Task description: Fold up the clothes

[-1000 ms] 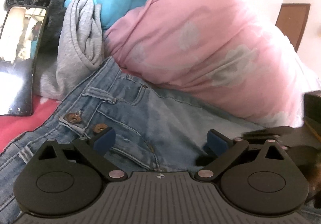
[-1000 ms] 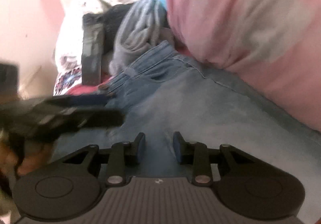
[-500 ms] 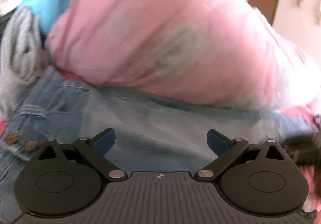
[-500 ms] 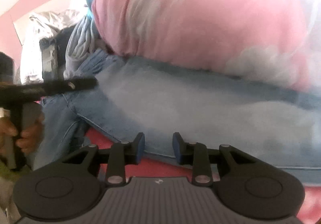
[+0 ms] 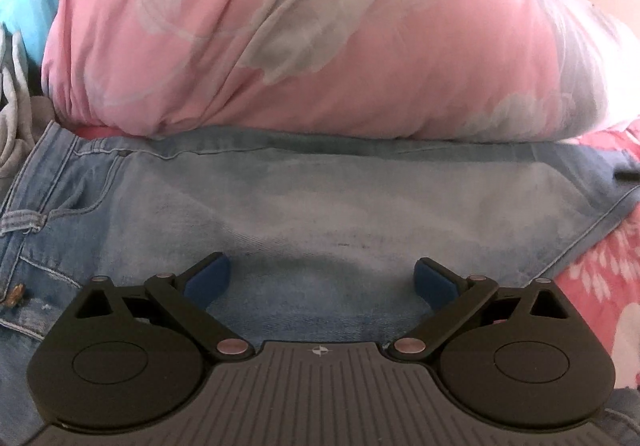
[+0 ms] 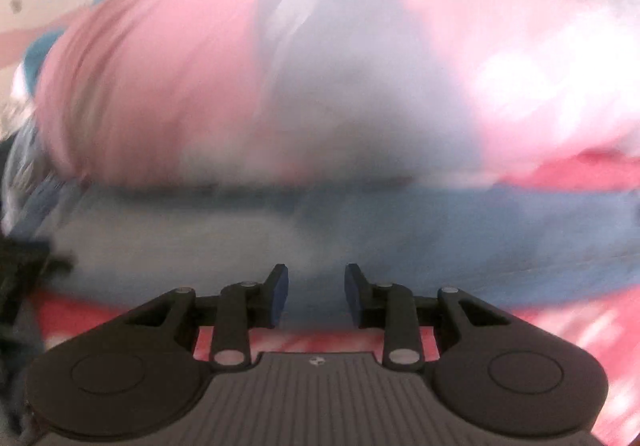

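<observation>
jeans (image 5: 320, 206) lie spread flat on the pink bedsheet (image 5: 600, 286), far edge tucked under the pink duvet (image 5: 300, 26). left gripper (image 5: 322, 282) spread wide, low over the denim, empty. right gripper (image 6: 316, 294) part-open at the near hem, empty; view blurred. likely lining up a fold; next needs both pinching an edge.

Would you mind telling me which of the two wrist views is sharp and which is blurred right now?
Left wrist view: sharp, the jeans seams and the pink floral quilt print read clearly. Right wrist view: heavy motion blur smears quilt and denim into streaks; only the right gripper itself stays crisp. Both show fisheye bending at the edges.
</observation>
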Motion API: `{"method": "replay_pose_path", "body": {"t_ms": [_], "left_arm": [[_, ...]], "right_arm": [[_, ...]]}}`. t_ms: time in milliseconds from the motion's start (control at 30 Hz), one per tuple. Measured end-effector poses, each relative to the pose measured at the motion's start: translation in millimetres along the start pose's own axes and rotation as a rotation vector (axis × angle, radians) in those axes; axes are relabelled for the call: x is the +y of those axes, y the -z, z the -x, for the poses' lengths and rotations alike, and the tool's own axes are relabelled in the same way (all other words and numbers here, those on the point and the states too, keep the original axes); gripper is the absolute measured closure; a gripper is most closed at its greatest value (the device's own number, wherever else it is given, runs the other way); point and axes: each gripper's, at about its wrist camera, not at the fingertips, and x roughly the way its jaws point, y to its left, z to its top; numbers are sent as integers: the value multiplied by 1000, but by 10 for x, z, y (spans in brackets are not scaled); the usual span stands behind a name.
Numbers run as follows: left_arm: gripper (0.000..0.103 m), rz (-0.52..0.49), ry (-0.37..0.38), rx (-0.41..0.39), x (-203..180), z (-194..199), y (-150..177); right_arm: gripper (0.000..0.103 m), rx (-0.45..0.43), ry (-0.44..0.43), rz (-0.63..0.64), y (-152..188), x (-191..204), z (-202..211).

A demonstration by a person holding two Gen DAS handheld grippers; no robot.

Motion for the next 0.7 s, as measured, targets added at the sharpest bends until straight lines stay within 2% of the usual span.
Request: {"method": "replay_pose_path", "body": {"t_ms": [67, 133, 200, 267, 300, 367, 400, 433, 500, 567, 667, 700], "left_arm": [[2, 2, -11, 4, -14, 9, 1], [1, -5, -21, 12, -27, 8, -7], [1, -8, -26, 20, -29, 4, -19], [1, -7, -29, 28, -29, 8, -37], [1, -4, -34, 31, -26, 16, -47], [1, 4, -54, 32, -16, 56, -72], [1, 7, -63, 28, -9, 104, -91], [1, 12, -68, 14, -1, 183, -112], [1, 29, -74, -23, 23, 401, -155], [1, 51, -83, -63, 64, 678, -203], [1, 74, -134, -103, 174, 1164, -186], [1, 80, -162, -112, 222, 1332, -155]], "right_arm": [[69, -27, 76, -13, -130, -279, -92], [67, -2, 211, -39, -132, -654, -250], [68, 26, 313, -154, -17, -1166, -283], [72, -26, 329, -349, 100, -1631, -29], [67, -46, 405, -405, 135, -1751, 180], [64, -56, 576, -414, 213, -1857, 579], [64, -64, 609, -406, 268, -1856, 802], [63, -76, 617, -406, 319, -1841, 1023], [61, -112, 562, -422, 403, -1738, 1455], [60, -169, 513, -401, 411, -1466, 1790], [55, -271, 374, -353, 391, -1034, 2199], [50, -301, 311, -332, 388, -904, 2273]]}}
